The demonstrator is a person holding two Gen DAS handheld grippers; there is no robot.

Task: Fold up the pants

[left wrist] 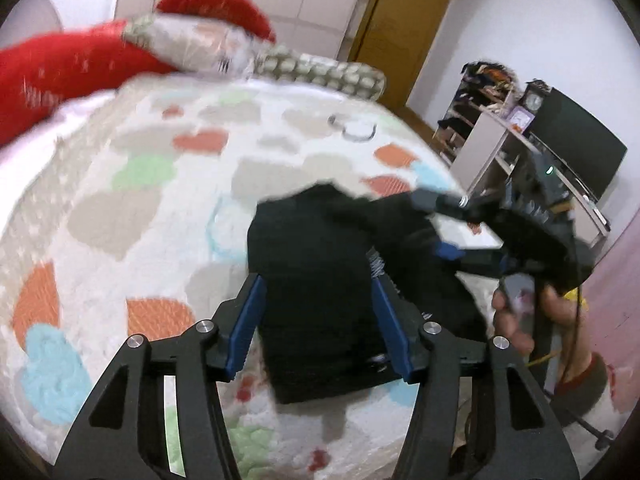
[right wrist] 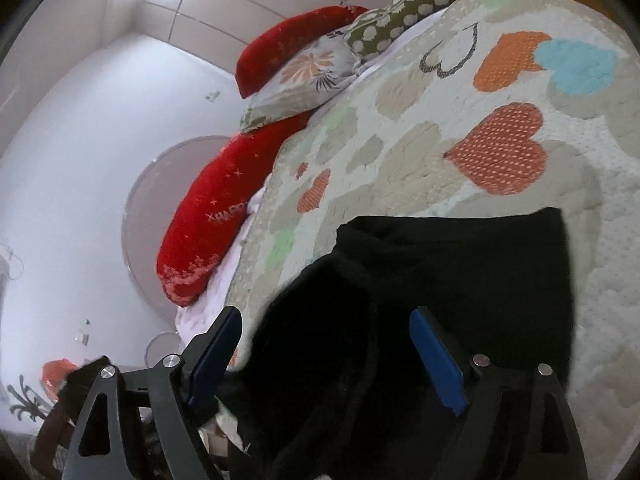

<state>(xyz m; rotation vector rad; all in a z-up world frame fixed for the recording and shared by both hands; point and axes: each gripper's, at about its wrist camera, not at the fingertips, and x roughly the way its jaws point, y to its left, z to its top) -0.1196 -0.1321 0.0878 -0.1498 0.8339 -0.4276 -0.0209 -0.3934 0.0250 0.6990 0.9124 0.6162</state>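
The black pants [left wrist: 316, 280] lie folded in a compact bundle on the heart-patterned quilt [left wrist: 140, 184]. My left gripper [left wrist: 318, 292] is open, its blue pads [left wrist: 248, 320] on either side of the bundle just above it. The right gripper shows at the bundle's right side in the left wrist view [left wrist: 444, 224], fingers spread over the cloth. In the right wrist view the pants [right wrist: 460, 280] fill the lower middle, and my right gripper [right wrist: 324, 332] is open with black cloth between its blue pads [right wrist: 436, 360].
Red pillows [left wrist: 60, 72], a floral pillow [right wrist: 304, 76] and a green dotted pillow [left wrist: 320, 68] lie at the head of the bed. A shelf unit and dark TV [left wrist: 576, 140] stand past the bed's right edge. The quilt edge [right wrist: 256, 240] drops off at left.
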